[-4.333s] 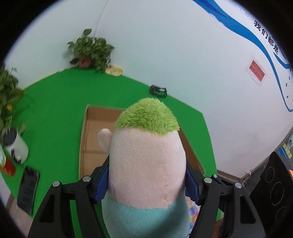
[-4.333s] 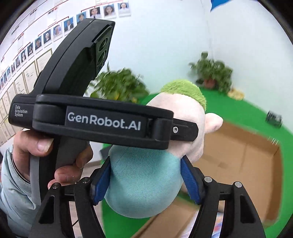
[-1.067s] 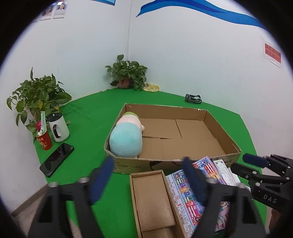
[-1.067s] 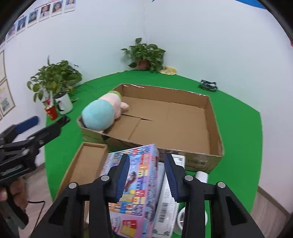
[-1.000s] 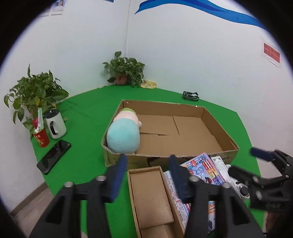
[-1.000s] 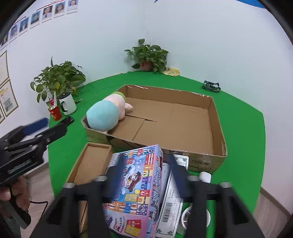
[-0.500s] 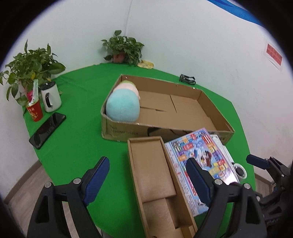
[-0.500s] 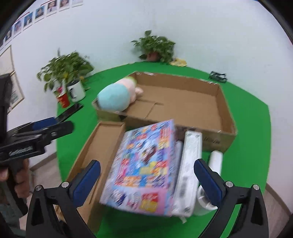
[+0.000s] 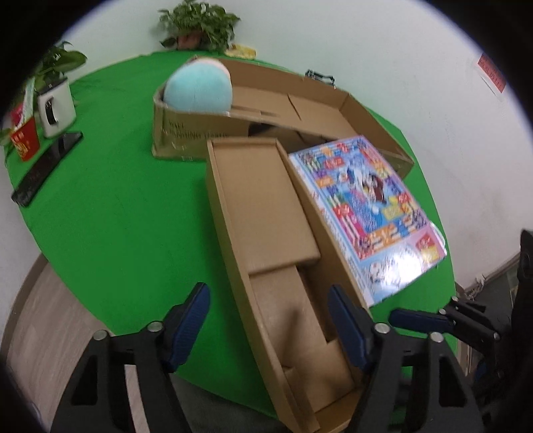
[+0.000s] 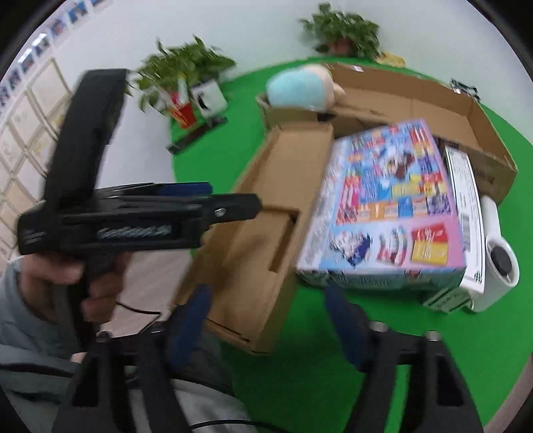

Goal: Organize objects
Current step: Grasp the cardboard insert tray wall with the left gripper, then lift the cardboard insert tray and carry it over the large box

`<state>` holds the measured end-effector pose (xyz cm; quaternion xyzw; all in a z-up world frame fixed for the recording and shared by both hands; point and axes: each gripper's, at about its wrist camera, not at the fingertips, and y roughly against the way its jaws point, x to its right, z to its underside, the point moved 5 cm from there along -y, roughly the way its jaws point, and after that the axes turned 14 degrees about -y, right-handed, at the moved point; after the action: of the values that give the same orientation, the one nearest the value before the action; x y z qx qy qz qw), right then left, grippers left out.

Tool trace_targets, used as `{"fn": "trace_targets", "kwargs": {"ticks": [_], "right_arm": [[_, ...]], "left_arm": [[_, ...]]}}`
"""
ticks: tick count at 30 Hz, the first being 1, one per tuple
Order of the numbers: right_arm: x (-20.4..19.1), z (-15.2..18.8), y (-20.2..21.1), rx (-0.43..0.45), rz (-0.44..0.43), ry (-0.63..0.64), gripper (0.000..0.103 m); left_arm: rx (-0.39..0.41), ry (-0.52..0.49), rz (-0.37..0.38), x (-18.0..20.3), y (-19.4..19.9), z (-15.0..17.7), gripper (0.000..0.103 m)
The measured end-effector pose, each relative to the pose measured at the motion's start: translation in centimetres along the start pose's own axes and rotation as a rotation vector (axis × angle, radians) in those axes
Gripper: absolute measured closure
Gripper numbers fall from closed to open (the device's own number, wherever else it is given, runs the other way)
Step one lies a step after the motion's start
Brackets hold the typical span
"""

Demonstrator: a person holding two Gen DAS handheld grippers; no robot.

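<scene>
A teal and pink plush toy (image 9: 198, 87) lies in the near-left corner of the big open cardboard box (image 9: 376, 123). In front of it stand a long open carton (image 9: 266, 213) and a colourful game box (image 9: 369, 203). My left gripper (image 9: 269, 326) is open and empty, its fingers on either side of the carton's near end. My right gripper (image 10: 266, 316) is open and empty, above the carton's near corner (image 10: 260, 299). The game box (image 10: 389, 206) and plush (image 10: 299, 88) show in the right wrist view too, with the left gripper (image 10: 230, 208) at its left.
A white box (image 10: 464, 219) and a white roll (image 10: 499, 263) lie right of the game box. A white mug (image 9: 55, 103), a red cup (image 9: 23, 140) and a phone (image 9: 46, 166) sit at the table's left edge. Potted plants (image 9: 196, 23) stand behind. The table's edge is close below.
Both grippers have moved down and closer to the near end of the long carton. The plush stays in the big box, released since the earliest frames.
</scene>
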<state>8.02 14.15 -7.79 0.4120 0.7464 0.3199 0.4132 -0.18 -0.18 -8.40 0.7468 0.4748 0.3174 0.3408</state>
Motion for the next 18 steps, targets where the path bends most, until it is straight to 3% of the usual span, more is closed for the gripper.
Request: {"fn": "trace_targets", "kwargs": {"ticks": [4, 7, 9, 14, 18], "right_arm": [[0.6, -0.2, -1.5, -0.036, 0.037, -0.048, 0.065], [0.0, 0.3, -2.4, -0.068, 0.023, -0.038, 0.079], [-0.4, 0.3, -2.5, -0.066, 0.042, -0.010, 0.078], [-1.4, 0.3, -2.7, -0.093, -0.031, 0.002, 0.077], [-1.4, -0.3, -3.1, -0.086, -0.034, -0.014, 0.075]], "left_arm": [[-0.051, 0.002, 0.035, 0.4, -1.1, 1.1, 0.054], [-0.077, 0.014, 0.043, 0.4, -1.5, 1.7, 0.061], [-0.085, 0.013, 0.032, 0.2, -1.2, 2.0, 0.061], [-0.104, 0.052, 0.020, -0.7, -0.5, 3.1, 0.061], [-0.102, 0.064, 0.021, -1.0, -0.3, 3.5, 0.061]]}}
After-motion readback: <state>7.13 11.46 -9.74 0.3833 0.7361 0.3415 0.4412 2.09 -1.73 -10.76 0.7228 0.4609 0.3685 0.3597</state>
